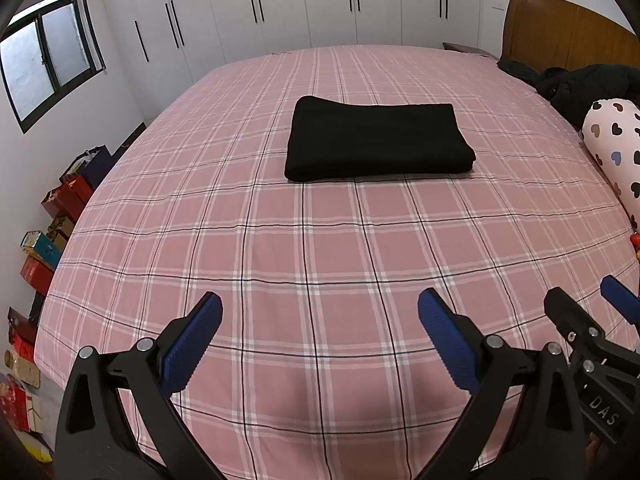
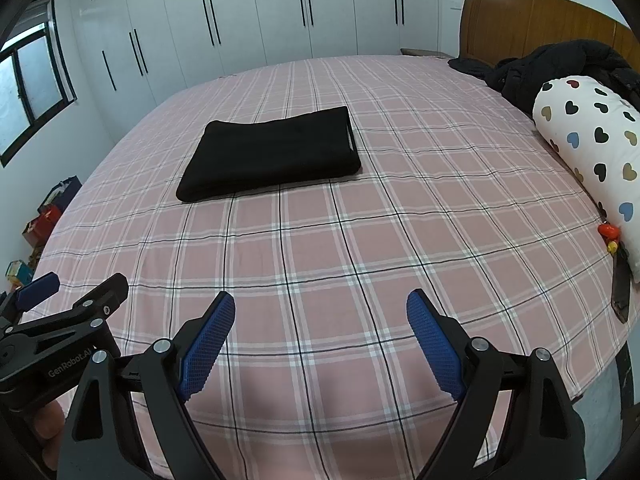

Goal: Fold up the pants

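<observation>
The black pants lie folded into a neat rectangle in the middle of the pink plaid bed; they also show in the right wrist view. My left gripper is open and empty, held over the near part of the bed, well short of the pants. My right gripper is open and empty too, beside the left one. The right gripper shows at the right edge of the left wrist view, and the left gripper at the left edge of the right wrist view.
A heart-patterned bolster and a dark jacket lie at the bed's right side by the brown headboard. White wardrobes line the far wall. Boxes and bags stand on the floor at left.
</observation>
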### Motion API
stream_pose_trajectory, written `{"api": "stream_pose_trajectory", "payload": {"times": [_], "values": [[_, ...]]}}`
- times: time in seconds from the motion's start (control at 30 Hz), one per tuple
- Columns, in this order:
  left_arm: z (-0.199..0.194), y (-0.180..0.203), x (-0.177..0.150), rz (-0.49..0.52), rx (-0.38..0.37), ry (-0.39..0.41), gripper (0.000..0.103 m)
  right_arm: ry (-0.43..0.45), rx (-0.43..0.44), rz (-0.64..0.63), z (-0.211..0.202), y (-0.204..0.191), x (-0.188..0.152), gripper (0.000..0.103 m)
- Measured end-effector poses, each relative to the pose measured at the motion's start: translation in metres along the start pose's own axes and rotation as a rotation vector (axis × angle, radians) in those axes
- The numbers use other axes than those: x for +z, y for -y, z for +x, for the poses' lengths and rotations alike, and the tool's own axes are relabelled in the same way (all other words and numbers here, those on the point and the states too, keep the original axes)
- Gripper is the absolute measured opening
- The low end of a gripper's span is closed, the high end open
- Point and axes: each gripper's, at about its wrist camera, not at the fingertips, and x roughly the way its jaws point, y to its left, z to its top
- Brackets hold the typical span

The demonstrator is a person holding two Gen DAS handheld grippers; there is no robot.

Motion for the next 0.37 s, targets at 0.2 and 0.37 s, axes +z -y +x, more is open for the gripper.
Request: {"api": "stream_pose_trajectory", "payload": {"times": [0.2, 0.37], "values": [[0.0054, -0.0018, 0.0008, -0.021, -0.028, -0.050, 0.096, -0.005, 0.003, 0.002, 0.0028, 0.0025, 0.0018, 0.086], [0.0037, -0.0005, 0.0019, -0.016, -0.052, -0.048, 0.096, -0.001, 0.004, 0.003, 0.0021, 0.0028, 0.0013, 0.086]]}}
